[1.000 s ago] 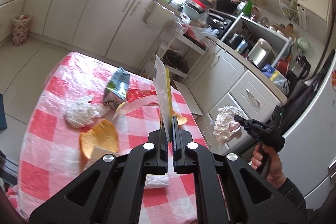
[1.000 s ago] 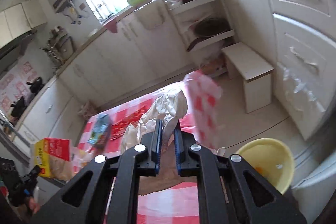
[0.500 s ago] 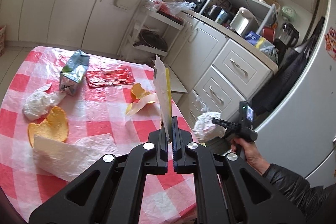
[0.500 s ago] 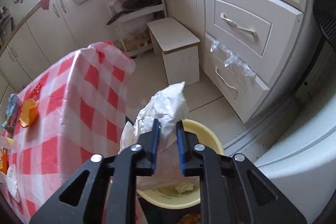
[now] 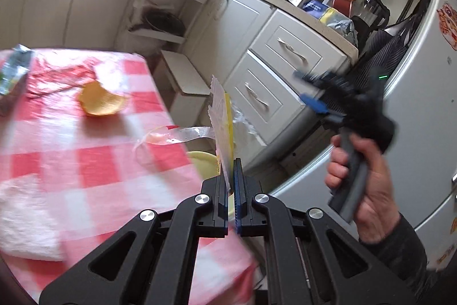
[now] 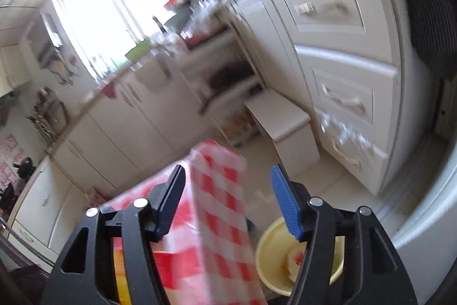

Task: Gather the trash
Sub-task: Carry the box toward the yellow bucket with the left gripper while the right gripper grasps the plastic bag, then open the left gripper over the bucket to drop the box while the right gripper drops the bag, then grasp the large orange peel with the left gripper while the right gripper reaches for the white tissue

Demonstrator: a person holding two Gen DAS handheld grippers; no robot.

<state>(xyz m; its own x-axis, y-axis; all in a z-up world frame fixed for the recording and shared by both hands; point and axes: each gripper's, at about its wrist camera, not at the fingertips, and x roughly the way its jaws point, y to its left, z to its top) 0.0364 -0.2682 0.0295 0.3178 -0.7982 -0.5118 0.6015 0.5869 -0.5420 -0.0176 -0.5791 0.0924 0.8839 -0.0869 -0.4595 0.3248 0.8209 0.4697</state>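
My left gripper [image 5: 230, 170] is shut on a flat yellow and white snack packet [image 5: 221, 122], held upright over the table's right edge. A yellow trash bin [image 5: 202, 163] shows on the floor just behind the packet. My right gripper [image 6: 228, 179] is open and empty, raised above the same bin [image 6: 274, 256], which holds white crumpled paper [image 6: 292, 262]. The right gripper also shows in the left wrist view [image 5: 314, 92], held in a hand. On the red-checked table [image 5: 94, 162] lie an orange peel [image 5: 100, 102], a clear plastic strip [image 5: 171, 135] and a white napkin [image 5: 25, 219].
White drawers [image 5: 274, 82] and a small white step stool [image 5: 185, 79] stand beyond the table. A fridge [image 5: 422, 105] is at the right. A silver-green packet [image 5: 14, 70] and red wrapper [image 5: 57, 76] lie at the table's far left.
My right gripper opened and let go of the crumpled white paper, which now lies in the yellow bin, then rose. My left gripper moved right toward the table edge with the packet.
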